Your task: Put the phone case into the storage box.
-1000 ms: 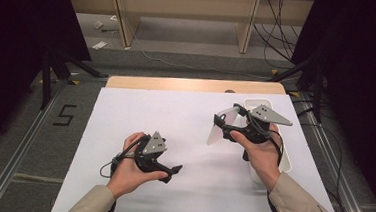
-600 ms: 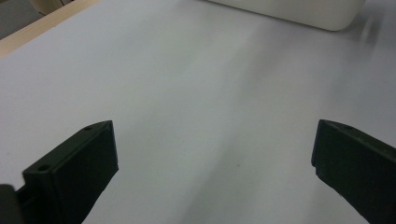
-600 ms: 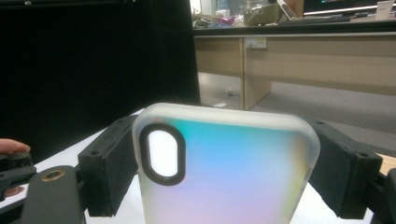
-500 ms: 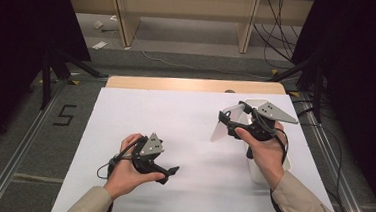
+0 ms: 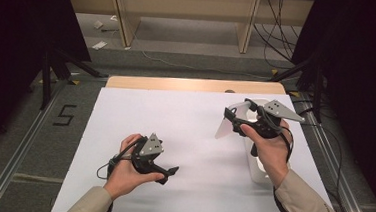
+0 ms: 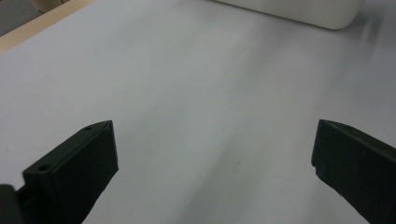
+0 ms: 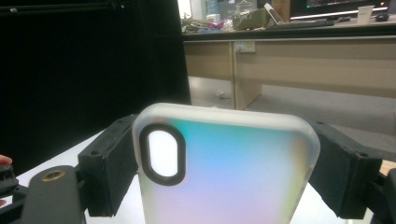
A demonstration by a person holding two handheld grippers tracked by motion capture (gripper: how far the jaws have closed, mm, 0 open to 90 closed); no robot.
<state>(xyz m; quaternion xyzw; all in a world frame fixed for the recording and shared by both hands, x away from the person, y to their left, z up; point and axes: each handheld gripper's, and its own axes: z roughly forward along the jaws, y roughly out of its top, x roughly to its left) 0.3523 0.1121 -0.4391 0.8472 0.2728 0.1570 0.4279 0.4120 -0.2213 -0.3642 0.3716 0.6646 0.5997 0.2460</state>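
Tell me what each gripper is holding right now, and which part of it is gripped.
The right gripper holds a translucent phone case, clamped across its width by its two long side edges, near the camera-cutout end. The left gripper holds nothing; its jaws stand open over the white table.

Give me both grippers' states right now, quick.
Left gripper: open, jaws wide apart over the white table sheet, nothing between them.
Right gripper: shut on the phone case, clamped by its two long sides, raised off the table.

Lab: black curtains (image 5: 20,34), floor cables (image 5: 276,27), desks (image 7: 289,56).
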